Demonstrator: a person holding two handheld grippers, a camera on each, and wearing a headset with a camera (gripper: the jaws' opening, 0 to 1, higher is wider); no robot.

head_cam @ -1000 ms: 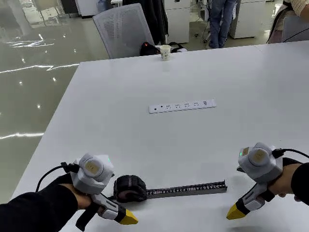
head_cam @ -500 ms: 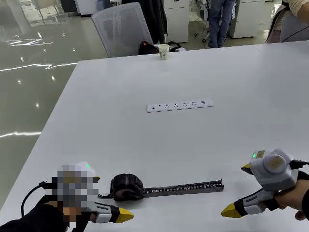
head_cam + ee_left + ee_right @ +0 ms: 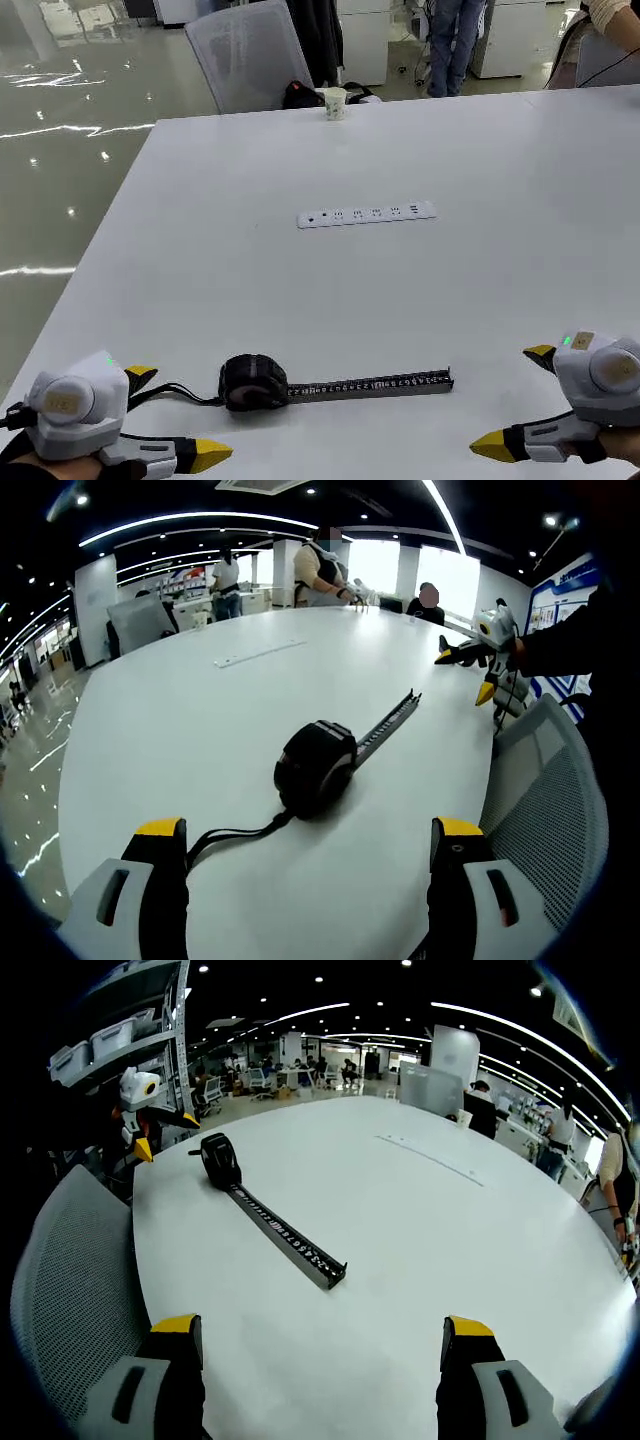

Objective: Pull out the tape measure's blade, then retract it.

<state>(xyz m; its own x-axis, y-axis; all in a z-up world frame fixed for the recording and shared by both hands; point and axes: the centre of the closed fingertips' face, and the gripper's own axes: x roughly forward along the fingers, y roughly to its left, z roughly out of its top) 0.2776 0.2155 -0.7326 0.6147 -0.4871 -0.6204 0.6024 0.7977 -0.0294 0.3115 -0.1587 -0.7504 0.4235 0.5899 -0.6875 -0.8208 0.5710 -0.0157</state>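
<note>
Head view: tape measure (image 3: 253, 381) lies my side of the power strip (image 3: 366, 214), blade (image 3: 370, 384) out; my left tongs (image 3: 175, 414) and right tongs (image 3: 515, 398) gape empty.
Left gripper view: chunky case (image 3: 318, 765), likely grippy.
Right gripper view: thin, springy blade; I'd pinch its hooked tip (image 3: 330, 1275).

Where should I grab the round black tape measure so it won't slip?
Probably the tape measure case itself, pinched across its rounded body. Come in from the strap side with the left gripper, whose open jaws face it. The blade sticks out the opposite way along the table, so that side is blocked.
</note>
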